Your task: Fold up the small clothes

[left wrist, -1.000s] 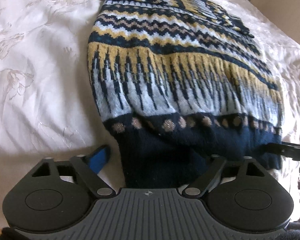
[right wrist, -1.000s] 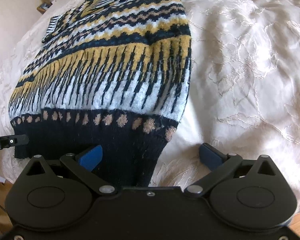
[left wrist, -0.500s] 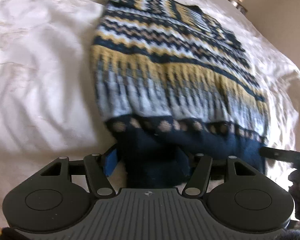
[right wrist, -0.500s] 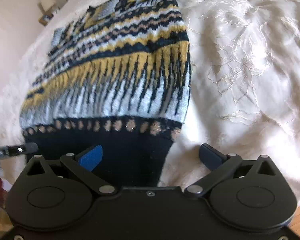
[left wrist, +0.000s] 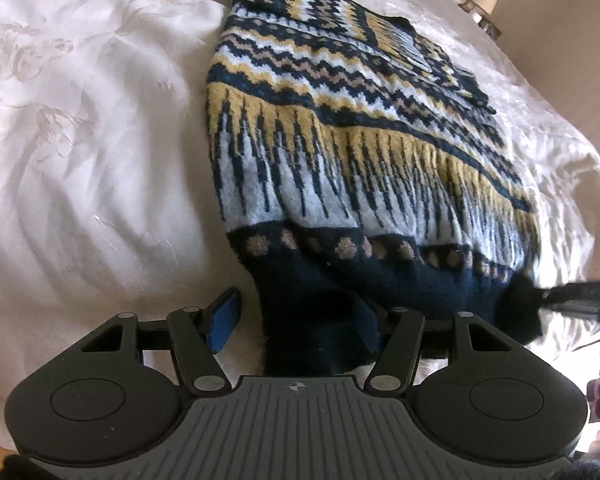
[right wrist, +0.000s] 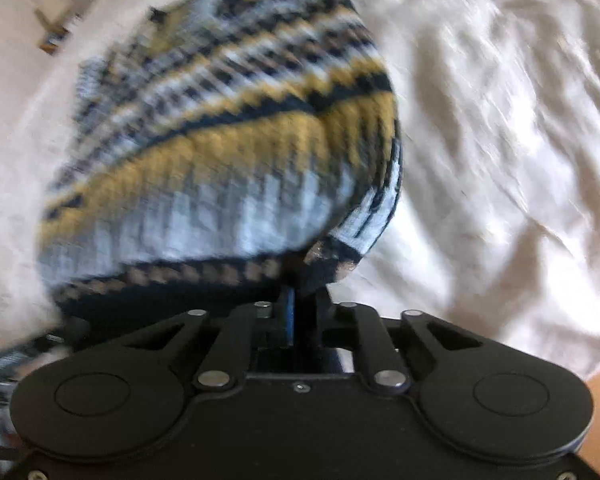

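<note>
Since a second ago the right gripper (right wrist: 300,312) has been snapping from wide open to closed, and its jaws are now pinching the dark hem of the sweater (right wrist: 228,168) at that hem's right corner — the knit there is bunching and lifting off the bedspread (right wrist: 500,140), and the right wrist view is blurring with the motion. Over the same second the left gripper (left wrist: 296,320) has been narrowing to about half open; its blue pad (left wrist: 224,320) is sitting just left of the hem's left corner, not quite touching the fabric, while the opposite finger is lying against the navy band on the other side. So the corner is lying between the left jaws, and I cannot tell whether they are really clamping it. Beyond the hem the sweater (left wrist: 360,152) is lying flat on the white bedspread (left wrist: 80,140), its yellow, pale blue and navy bands running away toward the neck at the far end. At the hem's right end, in the left wrist view, the dark tip of the right gripper (left wrist: 572,294) is meeting the cloth.
</note>
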Demonstrator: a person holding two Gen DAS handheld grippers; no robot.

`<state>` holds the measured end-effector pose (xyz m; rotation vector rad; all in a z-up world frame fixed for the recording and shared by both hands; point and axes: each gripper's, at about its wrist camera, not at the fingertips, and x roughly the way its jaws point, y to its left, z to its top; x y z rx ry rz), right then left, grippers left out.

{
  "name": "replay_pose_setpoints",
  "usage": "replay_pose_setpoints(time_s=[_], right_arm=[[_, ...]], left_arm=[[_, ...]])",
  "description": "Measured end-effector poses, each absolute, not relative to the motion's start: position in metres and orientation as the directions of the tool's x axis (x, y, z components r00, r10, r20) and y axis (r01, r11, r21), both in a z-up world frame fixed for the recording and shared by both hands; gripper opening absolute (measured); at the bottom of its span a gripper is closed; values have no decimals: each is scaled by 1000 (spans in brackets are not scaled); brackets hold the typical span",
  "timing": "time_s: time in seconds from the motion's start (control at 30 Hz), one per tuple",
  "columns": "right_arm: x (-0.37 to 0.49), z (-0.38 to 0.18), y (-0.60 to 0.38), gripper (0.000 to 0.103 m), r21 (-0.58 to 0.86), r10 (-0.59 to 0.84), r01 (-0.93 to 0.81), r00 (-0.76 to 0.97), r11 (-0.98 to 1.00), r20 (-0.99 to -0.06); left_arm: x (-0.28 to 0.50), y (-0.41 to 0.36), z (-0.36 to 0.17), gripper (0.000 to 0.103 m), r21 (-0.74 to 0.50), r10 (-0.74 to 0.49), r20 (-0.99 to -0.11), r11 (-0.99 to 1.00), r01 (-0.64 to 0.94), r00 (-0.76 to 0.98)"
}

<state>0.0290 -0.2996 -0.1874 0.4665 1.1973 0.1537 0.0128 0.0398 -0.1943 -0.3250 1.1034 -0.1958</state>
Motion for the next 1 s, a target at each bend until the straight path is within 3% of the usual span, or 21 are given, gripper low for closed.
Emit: replay_pose_setpoints(time_s=[0.1,0.23,0.43,0.47,0.53,1.0], right_arm=[[30,-162,-310,16,540,446,130,422,832,-789],[31,-134,-318,16,574,467,105,472,812,-748],[24,-154,-332,15,510,402,182,422,840,-813],[22,-160,-333,15,503,396,198,408,842,-823],[16,-166,-333,15,485,380,213,392,848,-838],[18,-159,-331,15,578,435,231,460,783,-774]], left_arm=[[11,40,-195,59,-376,-328,-831,927,-18,448],[9,46,-199,59,-442,-358,-807,893,-79,469],[19,43,-208,59,-471,-374,-798,877,-101,473],[19,42,-208,56,-474,-377,-793,875,-98,478],[17,42,-206,15,-489,-396,-779,869,-76,485],[23,48,-130,13,-506,-373,-668,862,-26,644]])
